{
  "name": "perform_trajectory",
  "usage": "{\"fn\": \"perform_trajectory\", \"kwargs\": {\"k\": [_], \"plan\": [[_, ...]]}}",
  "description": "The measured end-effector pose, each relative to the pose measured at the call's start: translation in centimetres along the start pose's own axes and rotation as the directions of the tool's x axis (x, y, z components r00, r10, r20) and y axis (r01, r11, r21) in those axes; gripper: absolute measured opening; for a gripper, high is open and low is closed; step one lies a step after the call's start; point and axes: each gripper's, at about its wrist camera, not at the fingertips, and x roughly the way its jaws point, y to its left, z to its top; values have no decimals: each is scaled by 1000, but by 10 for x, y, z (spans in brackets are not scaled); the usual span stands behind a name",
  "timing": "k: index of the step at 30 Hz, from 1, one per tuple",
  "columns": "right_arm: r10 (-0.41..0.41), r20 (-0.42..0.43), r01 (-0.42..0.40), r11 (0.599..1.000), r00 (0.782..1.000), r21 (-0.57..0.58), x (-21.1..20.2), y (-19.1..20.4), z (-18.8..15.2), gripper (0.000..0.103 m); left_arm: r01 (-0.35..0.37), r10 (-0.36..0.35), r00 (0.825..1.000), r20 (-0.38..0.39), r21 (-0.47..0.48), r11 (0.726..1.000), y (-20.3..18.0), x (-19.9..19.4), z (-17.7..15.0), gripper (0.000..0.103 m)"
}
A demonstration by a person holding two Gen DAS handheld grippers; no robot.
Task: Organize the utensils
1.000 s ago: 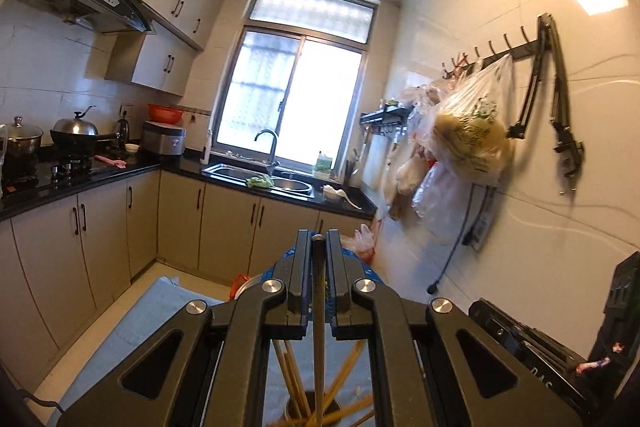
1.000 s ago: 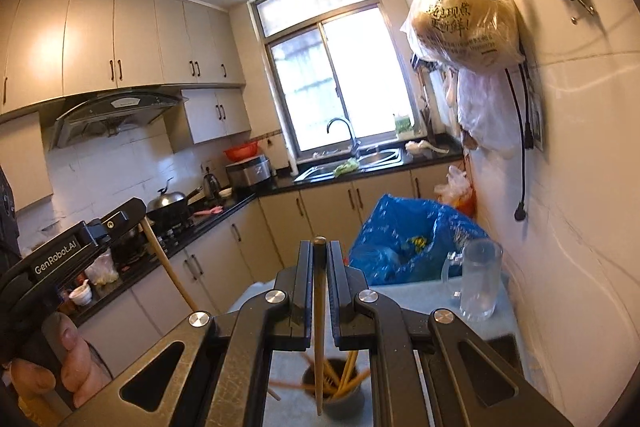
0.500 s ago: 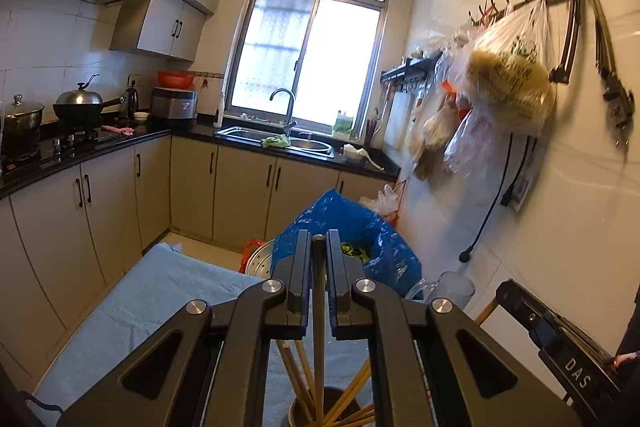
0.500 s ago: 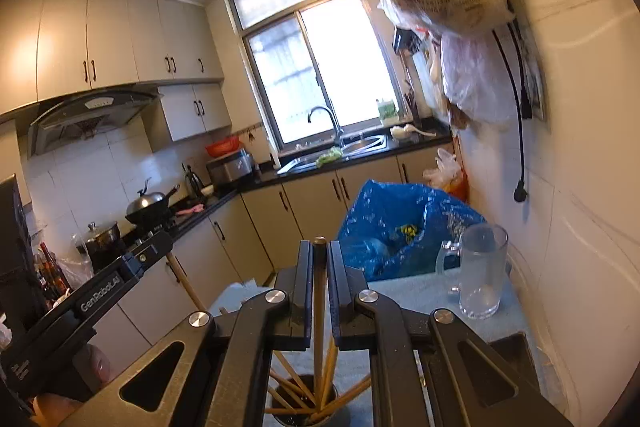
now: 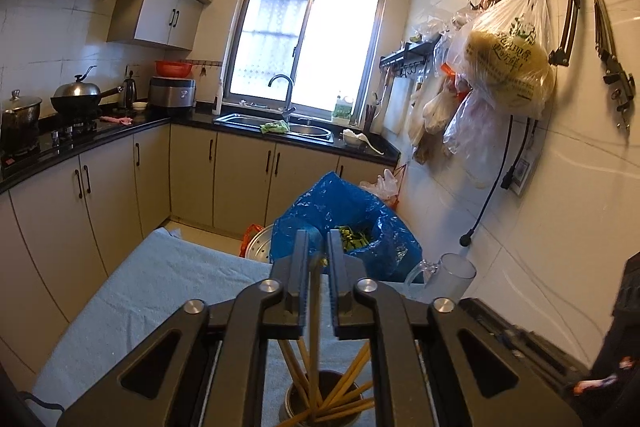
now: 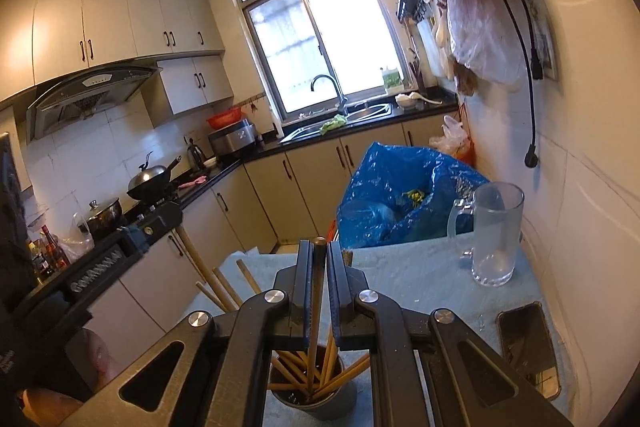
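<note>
With each tool (image 5: 318,259) (image 6: 319,259) pinching one chopstick (image 5: 315,311) (image 6: 316,307) upright over the holder (image 6: 314,401), release only once tips sit inside, keeping shafts vertical.

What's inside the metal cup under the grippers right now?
Wooden chopsticks stand splayed inside the metal cup, leaning in several directions. Its bottom and their lower tips are hidden by the bundle and rim.

A single chopstick (image 5: 315,307) is clamped upright between the left gripper (image 5: 317,259) fingers. Directly below, a metal holder (image 5: 320,405) of chopsticks is seen; a blue bag (image 5: 340,223) lies just ahead.
</note>
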Motion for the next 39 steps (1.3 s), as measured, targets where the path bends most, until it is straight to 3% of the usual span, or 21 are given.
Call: {"fn": "perform_trajectory", "kwargs": {"k": [2,13,19,29,35,39], "plan": [[4,-8,-4,1000,1000,9,1,-1,-1,8,11,-11,1000,7,-17,1000,1,-9,2,32],[12,-6,-11,999,1000,47,-20,-1,0,21,79,-79,993,87,0,997,-2,-77,8,46],[6,34,-6,1000,999,23,-57,7,0,37,89,-92,988,124,30,996,5,-120,8,61],[-43,43,42,999,998,18,-102,11,-31,54,3,-10,992,125,60,998,37,-170,-13,84],[-64,25,63,997,998,53,-116,10,-58,59,-73,61,992,112,105,992,45,-187,-40,89],[-69,10,68,993,998,91,-120,12,-86,61,-98,90,992,91,87,991,49,-192,-68,90]]}}
